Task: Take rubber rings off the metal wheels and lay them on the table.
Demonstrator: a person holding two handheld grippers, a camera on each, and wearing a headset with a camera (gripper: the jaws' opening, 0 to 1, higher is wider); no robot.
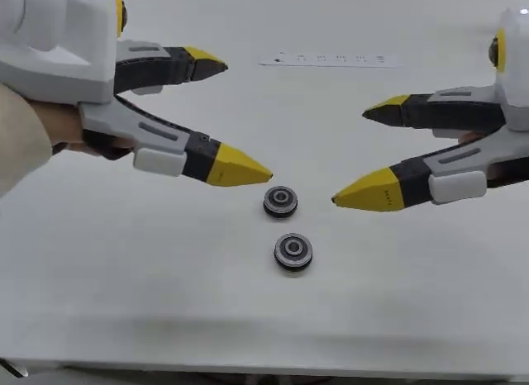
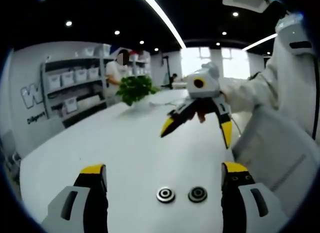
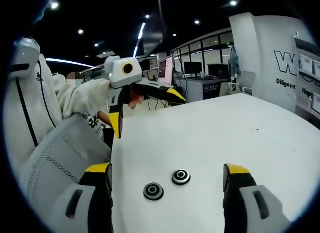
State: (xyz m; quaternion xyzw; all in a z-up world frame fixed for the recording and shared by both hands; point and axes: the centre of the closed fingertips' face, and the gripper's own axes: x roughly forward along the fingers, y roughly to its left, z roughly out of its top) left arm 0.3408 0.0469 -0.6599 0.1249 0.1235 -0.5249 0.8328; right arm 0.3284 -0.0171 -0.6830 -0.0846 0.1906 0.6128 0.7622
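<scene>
Two small metal wheels, each with a dark rubber ring round its rim, lie flat on the white table [image 1: 124,278]: one wheel [image 1: 280,201] farther off, the other wheel [image 1: 293,251] nearer me. My left gripper [image 1: 246,121] comes in from the left, open, its lower tip just left of the far wheel. My right gripper [image 1: 349,157] faces it from the right, open too. In the left gripper view the wheels [image 2: 166,195] [image 2: 197,194] sit low between the open jaws, the right gripper [image 2: 195,138] beyond. In the right gripper view both wheels [image 3: 153,191] [image 3: 181,176] lie between the jaws.
A thin printed strip [image 1: 331,60] lies at the back of the table. The table's front edge [image 1: 248,370] runs along the bottom. Beyond the table stand a potted plant [image 2: 135,88], shelves [image 2: 70,88] and a person [image 2: 120,68].
</scene>
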